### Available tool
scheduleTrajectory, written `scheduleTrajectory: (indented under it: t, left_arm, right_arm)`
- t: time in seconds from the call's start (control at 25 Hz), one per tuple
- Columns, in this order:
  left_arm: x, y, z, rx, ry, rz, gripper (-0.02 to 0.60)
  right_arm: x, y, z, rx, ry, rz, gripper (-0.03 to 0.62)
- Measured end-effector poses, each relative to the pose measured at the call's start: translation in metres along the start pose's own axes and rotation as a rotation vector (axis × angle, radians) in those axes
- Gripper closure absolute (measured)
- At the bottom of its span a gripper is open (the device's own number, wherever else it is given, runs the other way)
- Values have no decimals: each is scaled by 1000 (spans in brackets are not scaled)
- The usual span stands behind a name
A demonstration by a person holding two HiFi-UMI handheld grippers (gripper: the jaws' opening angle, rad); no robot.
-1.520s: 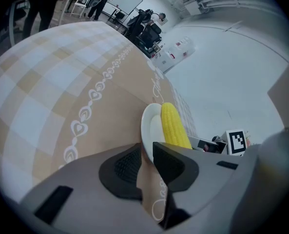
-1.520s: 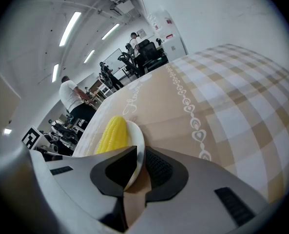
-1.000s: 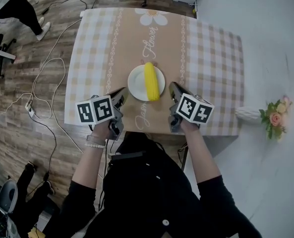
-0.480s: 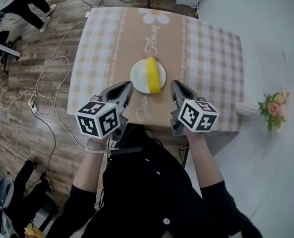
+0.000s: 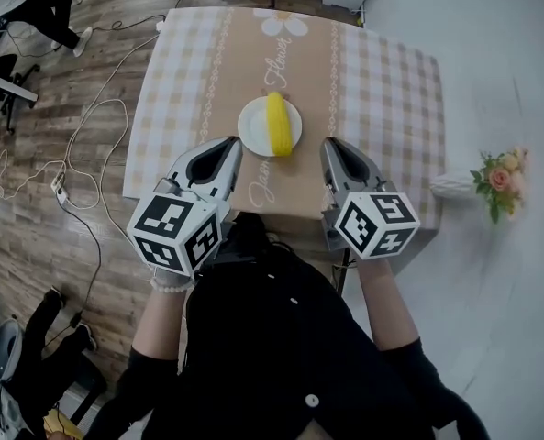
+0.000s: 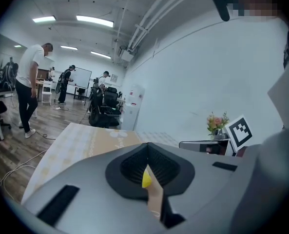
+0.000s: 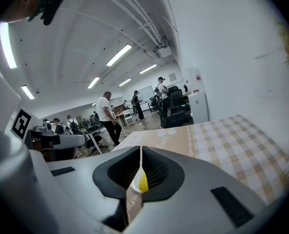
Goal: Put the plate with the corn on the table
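Plainly, the plate [image 5: 251,125] already rests flat on the desk [image 5: 391,99]. It lies ahead of both grippers: forward and to the right of the left gripper [image 5: 227,147], forward and to the left of the right gripper [image 5: 332,147], apart from each. Both grippers have their jaws pressed together with nothing between them. Each gripper's own view shows only a thin seam, with a sliver of yellow corn beyond it.

The plate looks white, smooth and rigid, probably ceramic or hard plastic, so I judge it slippery at the rim and likely to chip if knocked. It holds one thing only, a single cob of corn [image 5: 278,125]. The cob lies lengthwise across the middle, pointing away from the grippers, with its ends reaching about to the rim. Being round and bare, the cob would likely roll sideways if the plate tipped.

If the plate had to be taken up, the bare rim on its left and right sides seems the best hold. One gripper would take each side, clear of the cob, with the plate kept level. Off to the right gripper's outer side, past the desk, sits a white vase [image 5: 453,187] with flowers.
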State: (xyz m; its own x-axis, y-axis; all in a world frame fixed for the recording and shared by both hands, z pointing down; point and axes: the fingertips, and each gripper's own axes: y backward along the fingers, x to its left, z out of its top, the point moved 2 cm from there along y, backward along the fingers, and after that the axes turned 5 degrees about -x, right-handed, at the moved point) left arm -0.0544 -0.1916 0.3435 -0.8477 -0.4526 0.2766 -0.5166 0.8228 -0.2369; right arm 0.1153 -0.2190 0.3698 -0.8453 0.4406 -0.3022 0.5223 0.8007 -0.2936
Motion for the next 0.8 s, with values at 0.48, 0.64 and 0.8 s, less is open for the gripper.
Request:
scheduleTrajectory:
  t: [0.48,0.64,0.8]
  left_arm:
    - [-17,12,36,-91,-105,-9,568]
    - [-34,27,55,-116,-132,3,568]
    - [-36,26,67,-122,-162,11,568]
  right_arm:
    - [19,25,46,-129,138,21,546]
    - [30,45,66,-151,166,30,546]
    - [31,45,79,-161,193,42,548]
